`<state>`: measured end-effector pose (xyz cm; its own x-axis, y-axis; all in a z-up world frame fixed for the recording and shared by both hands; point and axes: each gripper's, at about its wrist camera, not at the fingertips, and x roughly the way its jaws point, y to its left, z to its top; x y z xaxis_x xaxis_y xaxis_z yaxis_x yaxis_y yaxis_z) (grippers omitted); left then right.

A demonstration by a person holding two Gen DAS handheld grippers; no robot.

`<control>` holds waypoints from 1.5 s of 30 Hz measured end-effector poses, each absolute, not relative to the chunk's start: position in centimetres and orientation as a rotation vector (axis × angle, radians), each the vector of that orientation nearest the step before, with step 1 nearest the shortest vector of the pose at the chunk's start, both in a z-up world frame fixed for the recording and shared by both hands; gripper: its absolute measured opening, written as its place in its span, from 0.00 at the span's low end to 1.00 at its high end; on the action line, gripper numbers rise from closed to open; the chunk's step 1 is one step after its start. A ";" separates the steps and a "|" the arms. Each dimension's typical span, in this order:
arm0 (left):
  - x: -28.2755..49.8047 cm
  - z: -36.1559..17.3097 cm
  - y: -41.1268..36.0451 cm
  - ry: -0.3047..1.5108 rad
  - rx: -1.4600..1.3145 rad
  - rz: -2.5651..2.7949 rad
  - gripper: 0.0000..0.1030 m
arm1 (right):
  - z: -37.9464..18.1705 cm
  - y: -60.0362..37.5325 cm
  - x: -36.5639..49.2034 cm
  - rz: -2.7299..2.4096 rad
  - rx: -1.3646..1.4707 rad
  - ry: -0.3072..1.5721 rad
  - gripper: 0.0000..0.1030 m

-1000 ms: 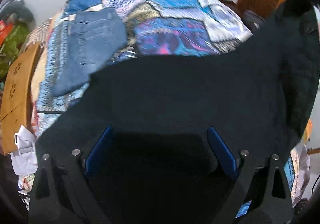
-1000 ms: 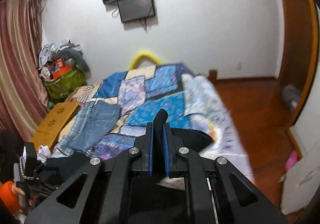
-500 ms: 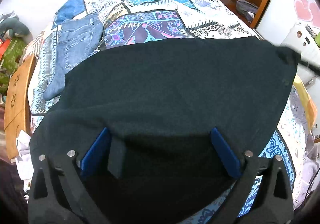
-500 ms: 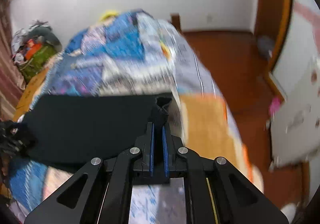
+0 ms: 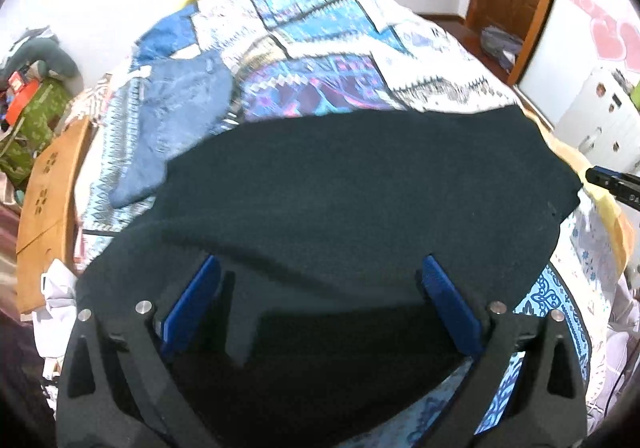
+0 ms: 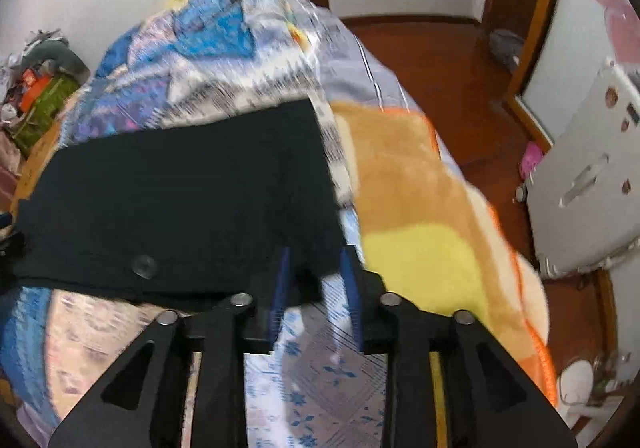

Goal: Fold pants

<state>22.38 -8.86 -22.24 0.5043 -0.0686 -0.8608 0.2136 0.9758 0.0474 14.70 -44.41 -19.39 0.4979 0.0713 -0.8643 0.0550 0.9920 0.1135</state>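
Note:
The black pants [image 5: 360,184] lie spread flat across the patterned bed cover [image 5: 328,48]; they also show in the right wrist view [image 6: 180,200]. My left gripper [image 5: 320,288] is open, its blue pads wide apart over the near edge of the pants. My right gripper [image 6: 316,280] is open at the pants' right corner, with a flap of black cloth between the pads, not clamped. Its tip shows at the right edge of the left wrist view [image 5: 612,184].
Folded blue jeans [image 5: 180,116] lie on the bed beyond the black pants, at the left. A wooden board [image 5: 48,184] stands beside the bed's left edge. An orange-yellow blanket [image 6: 420,208] covers the bed's right side. A white cabinet [image 6: 588,188] and wooden floor are to the right.
The black pants came down from hanging in the air to lying flat on the bed. My right gripper was shut on the cloth and has opened. My left gripper stays open.

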 end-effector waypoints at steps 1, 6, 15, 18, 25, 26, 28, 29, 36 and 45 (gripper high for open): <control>22.3 -21.6 -8.1 1.010 0.145 -0.158 0.99 | -18.6 -43.9 14.6 0.024 0.124 1.027 0.36; 21.9 -17.8 -2.8 0.914 0.088 -0.081 0.99 | -13.6 -39.2 16.1 0.139 0.071 0.911 0.43; 21.7 -16.3 10.3 0.878 0.003 0.130 0.99 | -10.3 -27.5 20.0 0.397 0.015 0.818 0.45; 21.9 -18.1 14.5 0.927 -0.043 0.178 0.99 | -11.1 -23.7 21.7 0.472 -0.017 0.836 0.45; 23.1 -24.7 21.1 1.098 -0.124 0.251 0.99 | -14.7 -15.0 25.4 0.611 -0.139 0.936 0.45; 23.4 -26.0 21.8 1.127 -0.144 0.247 0.99 | -15.2 -14.1 25.8 0.627 -0.148 0.950 0.45; 23.5 -27.8 22.8 1.172 -0.176 0.240 0.99 | -17.2 -11.8 26.9 0.660 -0.161 1.004 0.45; 23.8 -29.0 23.3 1.206 -0.208 0.223 0.99 | -17.8 -10.9 27.3 0.671 -0.169 1.023 0.45; 25.6 -32.2 23.2 1.291 -0.358 0.072 0.99 | -23.2 -3.9 29.9 0.756 -0.313 1.154 0.45; 25.5 -31.5 20.6 1.198 -0.237 0.036 0.54 | -26.8 -0.9 31.5 0.736 -0.497 1.178 0.10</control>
<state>25.49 20.62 -31.49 0.3664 -0.0978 -0.9253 -0.1528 0.9746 -0.1635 31.54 -0.89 -26.82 0.1983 0.2528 -0.9470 -0.7400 0.6722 0.0245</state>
